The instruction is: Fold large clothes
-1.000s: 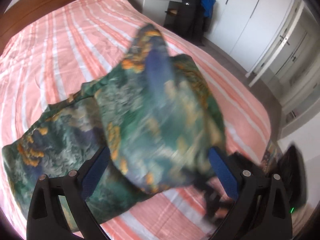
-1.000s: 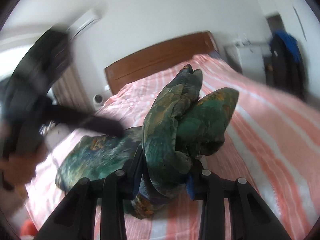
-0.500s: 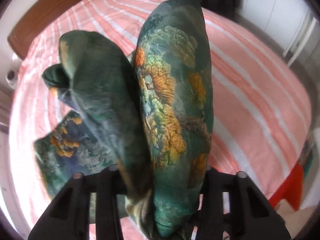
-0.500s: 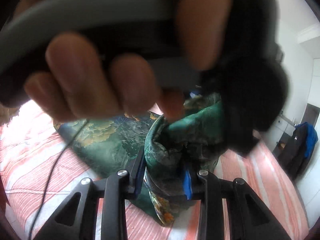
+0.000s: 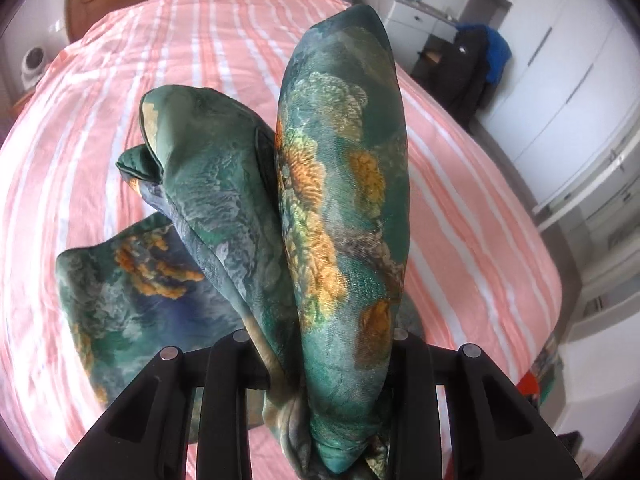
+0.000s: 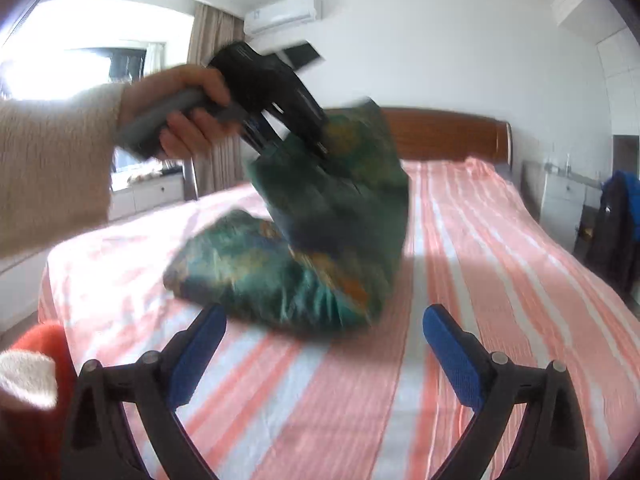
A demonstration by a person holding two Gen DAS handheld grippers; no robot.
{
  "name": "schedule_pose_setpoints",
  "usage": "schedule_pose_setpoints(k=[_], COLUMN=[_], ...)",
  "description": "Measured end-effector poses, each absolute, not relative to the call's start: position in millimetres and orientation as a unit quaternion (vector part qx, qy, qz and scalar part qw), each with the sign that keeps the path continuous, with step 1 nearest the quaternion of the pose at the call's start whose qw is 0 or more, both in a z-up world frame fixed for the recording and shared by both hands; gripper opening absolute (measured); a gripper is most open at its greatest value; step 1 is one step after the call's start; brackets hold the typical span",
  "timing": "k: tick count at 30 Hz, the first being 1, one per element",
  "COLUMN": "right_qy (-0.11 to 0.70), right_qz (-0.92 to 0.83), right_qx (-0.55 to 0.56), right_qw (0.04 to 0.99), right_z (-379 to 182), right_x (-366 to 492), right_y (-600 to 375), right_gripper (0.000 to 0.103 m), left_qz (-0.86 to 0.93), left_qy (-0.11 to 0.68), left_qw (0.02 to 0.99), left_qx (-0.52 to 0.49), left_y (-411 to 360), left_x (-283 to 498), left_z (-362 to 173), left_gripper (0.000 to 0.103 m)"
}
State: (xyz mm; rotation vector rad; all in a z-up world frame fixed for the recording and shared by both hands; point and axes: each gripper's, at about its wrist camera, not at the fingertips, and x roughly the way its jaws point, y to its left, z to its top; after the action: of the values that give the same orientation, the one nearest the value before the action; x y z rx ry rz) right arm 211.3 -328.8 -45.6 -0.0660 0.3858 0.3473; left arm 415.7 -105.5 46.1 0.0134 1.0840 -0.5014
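The green floral-print satin garment (image 5: 340,200) is bunched and lifted at one end, the rest trailing onto the bed with the pink-and-white striped cover (image 5: 140,80). The left hand-held gripper (image 5: 320,364) is clenched on a thick gather of that cloth, two folds rising between its fingers. The right hand-held gripper (image 6: 324,344) is released, its blue-padded fingers spread wide and apart from the fabric, hovering above the bed just short of the heap.

The cloth looks thin, glossy and limp, so it is likely light but slippery, prone to sliding out of a shallow pinch and collapsing rather than holding a crease. A hem or corner, taken deep between the pads, would probably give better control than the middle of a bunch.

Motion blur smears the garment in the right wrist view, and no edges, sleeves or collar can be made out. The left hand-held gripper's pads are buried in fabric.
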Motion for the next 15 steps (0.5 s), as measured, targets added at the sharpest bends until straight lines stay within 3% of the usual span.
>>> schedule_pose_setpoints(k=[15], right_qy=[0.237], right_qz=[0.185], right_qx=[-0.046], right_qw=[0.953], right_z=[-74.1], right_x=[216.6], right_y=[-321.5], right_gripper=[0.098], left_qz=[-0.166], left_qy=[0.544], left_qw=[0.817], left_qx=[-0.091], left_y=[13.7], left_x=[440.5], left_z=[-13.7], left_gripper=[0.030])
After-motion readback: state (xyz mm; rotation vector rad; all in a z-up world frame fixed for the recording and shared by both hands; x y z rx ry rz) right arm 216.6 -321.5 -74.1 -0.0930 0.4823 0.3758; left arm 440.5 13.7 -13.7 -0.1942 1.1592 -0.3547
